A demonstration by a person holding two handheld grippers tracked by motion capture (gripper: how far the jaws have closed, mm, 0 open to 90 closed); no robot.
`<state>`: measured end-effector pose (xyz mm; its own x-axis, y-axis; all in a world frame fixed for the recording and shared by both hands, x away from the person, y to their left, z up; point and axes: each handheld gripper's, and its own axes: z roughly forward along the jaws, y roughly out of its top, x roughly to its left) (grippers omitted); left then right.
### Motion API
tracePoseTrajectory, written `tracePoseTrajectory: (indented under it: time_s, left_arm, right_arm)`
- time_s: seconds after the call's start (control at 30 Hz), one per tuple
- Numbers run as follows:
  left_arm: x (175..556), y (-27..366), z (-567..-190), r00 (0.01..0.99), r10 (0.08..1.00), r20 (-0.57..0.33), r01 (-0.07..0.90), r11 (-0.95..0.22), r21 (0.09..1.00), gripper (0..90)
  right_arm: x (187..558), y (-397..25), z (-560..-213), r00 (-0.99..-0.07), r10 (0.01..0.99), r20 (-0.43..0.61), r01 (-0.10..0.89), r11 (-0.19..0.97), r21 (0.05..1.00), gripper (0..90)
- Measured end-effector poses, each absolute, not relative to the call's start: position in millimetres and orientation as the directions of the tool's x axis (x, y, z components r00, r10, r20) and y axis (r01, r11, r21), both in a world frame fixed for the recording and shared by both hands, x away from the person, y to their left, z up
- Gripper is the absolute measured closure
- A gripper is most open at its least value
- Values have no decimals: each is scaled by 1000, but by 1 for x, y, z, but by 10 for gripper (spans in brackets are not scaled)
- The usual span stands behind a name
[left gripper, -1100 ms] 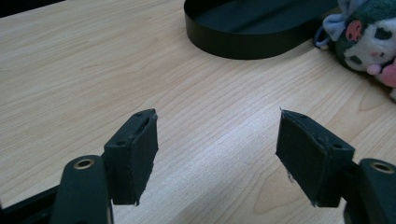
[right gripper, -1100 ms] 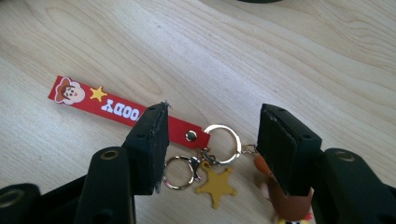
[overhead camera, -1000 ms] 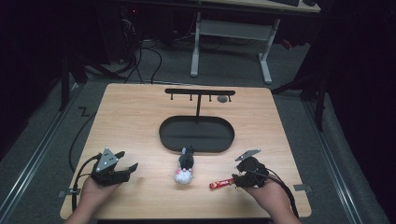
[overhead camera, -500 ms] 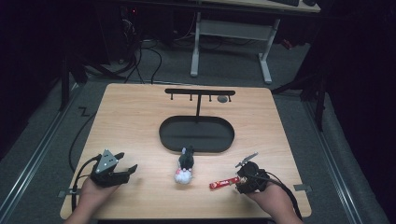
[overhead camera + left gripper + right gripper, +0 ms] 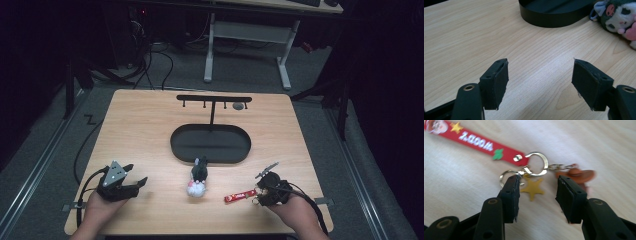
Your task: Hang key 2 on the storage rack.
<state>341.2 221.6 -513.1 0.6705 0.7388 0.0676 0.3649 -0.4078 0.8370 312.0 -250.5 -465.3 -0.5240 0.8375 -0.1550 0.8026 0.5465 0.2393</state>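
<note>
Now the right gripper (image 5: pixel 263 192) tips down over the keychain (image 5: pixel 534 167) at the table's (image 5: pixel 150 130) five o'clock, jaws apart astride its gold star (image 5: pixel 532 188). At seven o'clock, the left gripper (image 5: pixel 131 183) rests level, jaws wide apart.

A black oval tray (image 5: pixel 177 145) lies near the middle of the light wooden tabletop (image 5: pixel 140 125), and behind it a black T-shaped hook rack (image 5: pixel 214 100) stands upright with a small grey round thing (image 5: pixel 238 106) under its right end. A small plush toy (image 5: pixel 199 177) with a dark green top and a white and pink bottom lies just in front of the tray's near rim.
</note>
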Motion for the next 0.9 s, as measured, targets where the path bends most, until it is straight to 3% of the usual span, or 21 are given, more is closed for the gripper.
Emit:
tracePoseTrajectory:
  time_s: [0.27,0.57,0.9]
  left_arm:
    - [342,221,-513,673,737,68,365,-411,836,297]
    - [342,222,-513,670,739,66,368,-408,835,297]
    - [343,223,-513,665,744,64,372,-404,836,297]
  right_arm:
    - [323,-269,-453,-470,864,-180,832,501,236,474]
    - [329,-276,-470,-460,872,-166,851,486,197,428]
    - [335,-281,-488,-450,880,-153,861,473,188,486]
